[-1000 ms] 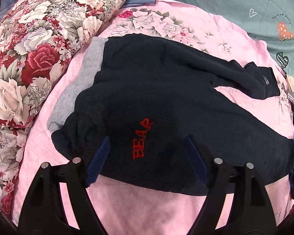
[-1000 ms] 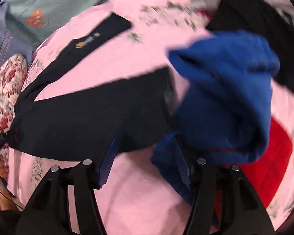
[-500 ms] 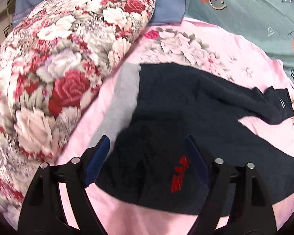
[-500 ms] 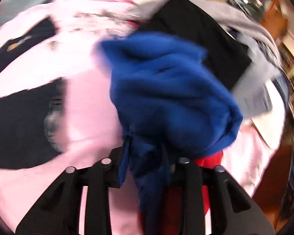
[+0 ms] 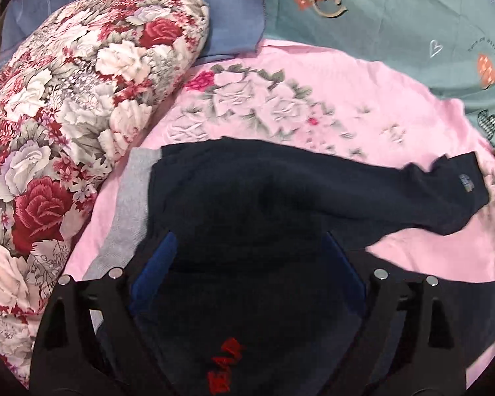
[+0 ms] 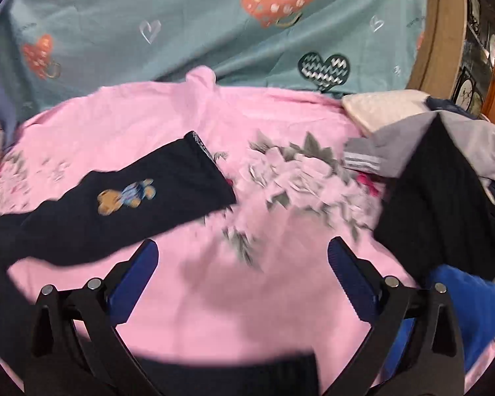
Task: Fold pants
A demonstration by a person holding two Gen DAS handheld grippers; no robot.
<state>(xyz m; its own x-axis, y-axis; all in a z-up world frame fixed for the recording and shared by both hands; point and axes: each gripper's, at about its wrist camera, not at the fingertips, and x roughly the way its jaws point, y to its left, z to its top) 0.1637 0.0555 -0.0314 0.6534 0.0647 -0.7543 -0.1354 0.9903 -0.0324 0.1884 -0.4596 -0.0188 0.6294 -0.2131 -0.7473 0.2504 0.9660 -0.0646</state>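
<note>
Across the pink sheet [image 5: 396,99] the dark pants [image 5: 247,204] lie unfolded, legs apart; folding remains. Left gripper [image 5: 247,264] and right gripper [image 6: 242,264], jaws just widened, grasp nothing.

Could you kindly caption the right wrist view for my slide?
Open right gripper above pink floral sheet, navy pants leg lying flat to its left.

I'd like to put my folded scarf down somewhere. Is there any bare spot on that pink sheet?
Yes: bare pink sheet lies ahead of the open right gripper, between the dark pants leg and the clothes pile. Another strip runs between the pants and the teal bedding. The pile side and the floral pillow side are crowded.
</note>
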